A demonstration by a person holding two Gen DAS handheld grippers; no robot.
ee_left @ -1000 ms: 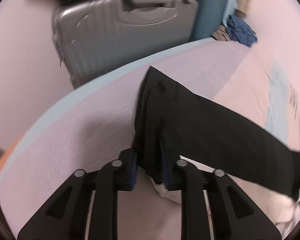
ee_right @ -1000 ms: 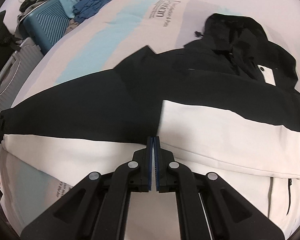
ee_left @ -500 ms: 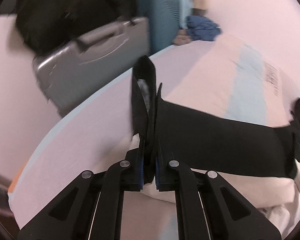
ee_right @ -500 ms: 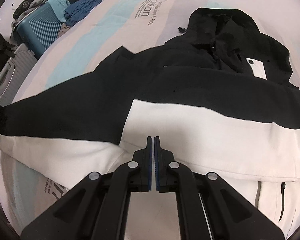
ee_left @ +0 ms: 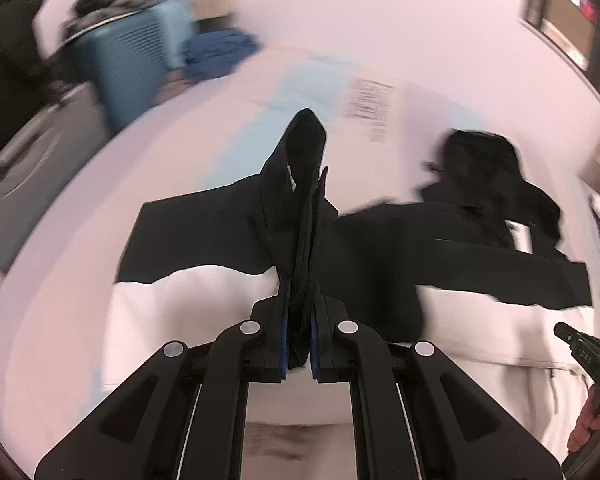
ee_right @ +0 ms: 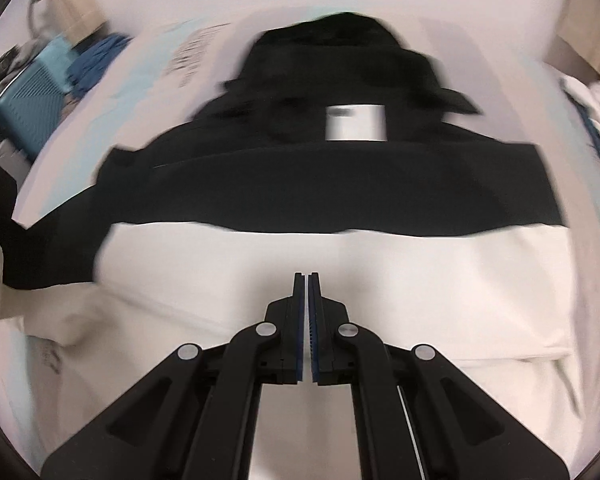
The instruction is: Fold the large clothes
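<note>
A black-and-white hooded jacket (ee_right: 340, 184) lies spread on the bed, black across the top, white below, its hood (ee_right: 340, 44) at the far side. My left gripper (ee_left: 298, 276) is shut on the black sleeve cuff (ee_left: 304, 168), which stands up between the pads and is lifted over the jacket body (ee_left: 480, 248). My right gripper (ee_right: 306, 280) hangs shut over the white lower part of the jacket (ee_right: 340, 272), with nothing between its pads. At the right edge of the left wrist view, a hand holds the other gripper's body (ee_left: 588, 352).
The bed sheet (ee_left: 80, 240) is pink-white with pale blue stripes and printed text. A blue suitcase (ee_left: 132, 68) and a grey one (ee_left: 32, 160) stand beside the bed's far left, with blue clothes (ee_left: 220, 52) next to them. White folded items (ee_right: 596, 112) lie at the right.
My left gripper closed on the sleeve cuff, lifted it and carried it over the jacket body. My right gripper, shut throughout, swung along the jacket to face its middle.
</note>
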